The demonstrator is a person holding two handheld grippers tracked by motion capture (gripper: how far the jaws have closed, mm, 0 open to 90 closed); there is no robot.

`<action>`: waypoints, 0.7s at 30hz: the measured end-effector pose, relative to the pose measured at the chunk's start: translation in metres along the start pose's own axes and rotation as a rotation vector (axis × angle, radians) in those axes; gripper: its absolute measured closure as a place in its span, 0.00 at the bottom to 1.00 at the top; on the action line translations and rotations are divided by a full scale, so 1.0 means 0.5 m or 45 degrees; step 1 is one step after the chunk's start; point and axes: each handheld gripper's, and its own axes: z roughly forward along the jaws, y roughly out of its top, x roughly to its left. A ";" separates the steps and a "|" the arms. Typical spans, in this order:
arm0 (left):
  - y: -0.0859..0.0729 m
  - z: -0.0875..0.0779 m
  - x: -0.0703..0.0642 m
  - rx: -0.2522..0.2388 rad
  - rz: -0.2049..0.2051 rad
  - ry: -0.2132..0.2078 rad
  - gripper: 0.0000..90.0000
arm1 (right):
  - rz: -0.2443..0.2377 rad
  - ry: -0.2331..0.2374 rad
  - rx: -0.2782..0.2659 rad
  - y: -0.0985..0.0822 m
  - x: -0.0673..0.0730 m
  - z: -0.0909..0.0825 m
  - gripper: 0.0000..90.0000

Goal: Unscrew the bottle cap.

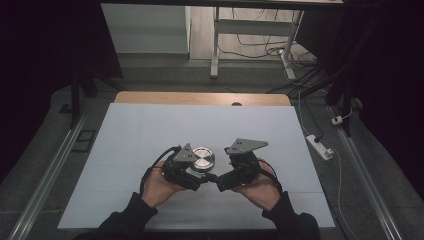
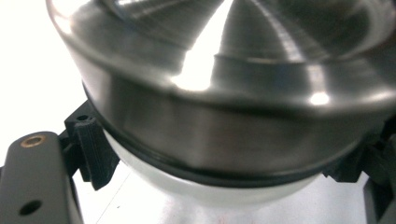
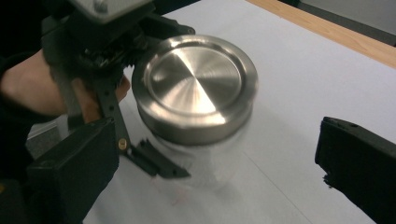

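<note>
Table (image 1: 150,130) first: I see a pale sheet covering it, with a strip of bare wood along the far edge and a floor of cables beyond. Near the front middle of that sheet stands a glass jar (image 1: 202,161) with a brushed steel lid (image 3: 198,81). The glass body under the lid looks clear and blurred in the right gripper view, upright on the sheet.

My left gripper (image 2: 224,186) sits just on the near-left of the jar, and its jaws are clamped on the glass body right below the lid's black seal; in the left gripper view I see a ribbed black pad (image 2: 95,156) pressed against one side of the glass and the other jaw at the far right edge.

My right gripper (image 1: 220,182) is just to the jar's near-right, not touching it. Its two black jaws stand wide apart with nothing between them, the jar lying ahead of them.
</note>
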 end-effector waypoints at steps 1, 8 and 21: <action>0.000 0.000 0.000 0.000 0.000 0.000 0.18 | 0.000 0.000 0.000 0.000 0.000 0.000 0.00; 0.000 0.005 -0.003 0.008 -0.012 0.011 0.18 | 0.017 -0.008 0.032 0.028 0.010 0.045 0.02; -0.002 0.006 -0.001 -0.015 -0.017 -0.039 0.18 | -0.017 0.025 0.021 0.043 0.016 0.059 0.22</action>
